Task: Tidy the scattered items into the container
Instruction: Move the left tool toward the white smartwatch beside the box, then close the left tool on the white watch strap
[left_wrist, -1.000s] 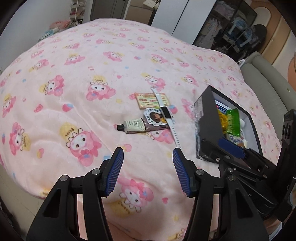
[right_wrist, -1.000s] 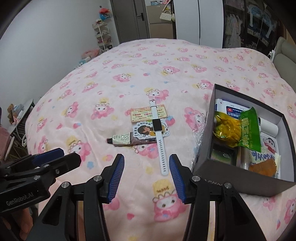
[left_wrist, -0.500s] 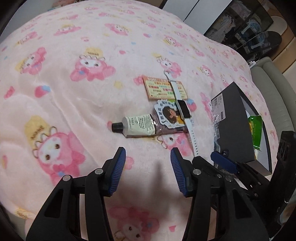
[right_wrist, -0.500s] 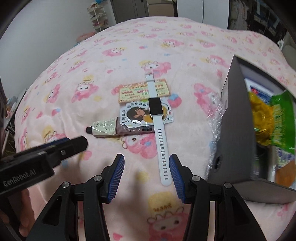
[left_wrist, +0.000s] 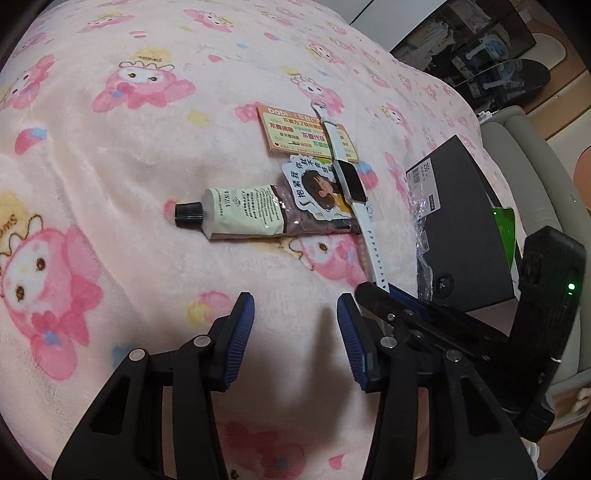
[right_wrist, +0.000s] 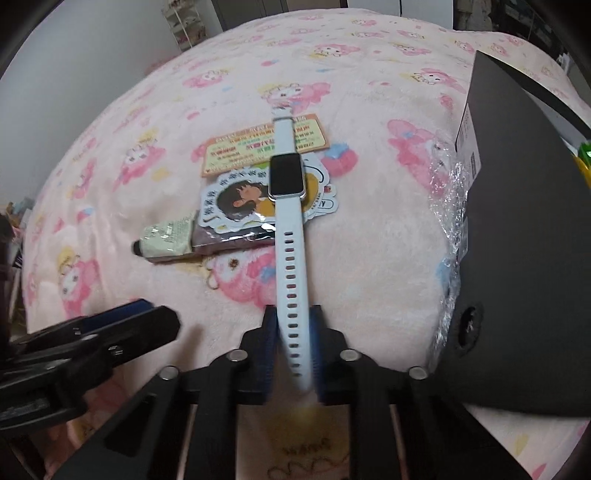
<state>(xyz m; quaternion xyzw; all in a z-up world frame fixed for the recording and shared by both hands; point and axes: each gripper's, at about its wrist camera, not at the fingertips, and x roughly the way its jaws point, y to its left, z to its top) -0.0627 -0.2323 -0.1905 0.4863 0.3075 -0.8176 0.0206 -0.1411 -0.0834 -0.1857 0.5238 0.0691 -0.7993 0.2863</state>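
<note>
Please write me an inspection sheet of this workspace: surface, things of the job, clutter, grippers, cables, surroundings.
Surface: pink cartoon-print blanket.
Job's things: white smartwatch lying over an orange card and a sticker; hand cream tube beside them; dark box alongside.
Clutter: crinkled plastic wrap against the box.
Grippers: right gripper just closed on the watch strap; left gripper narrowing, nothing between its jaws.
Cables: nothing seen.
Surroundings: shelf unit, wall.
</note>
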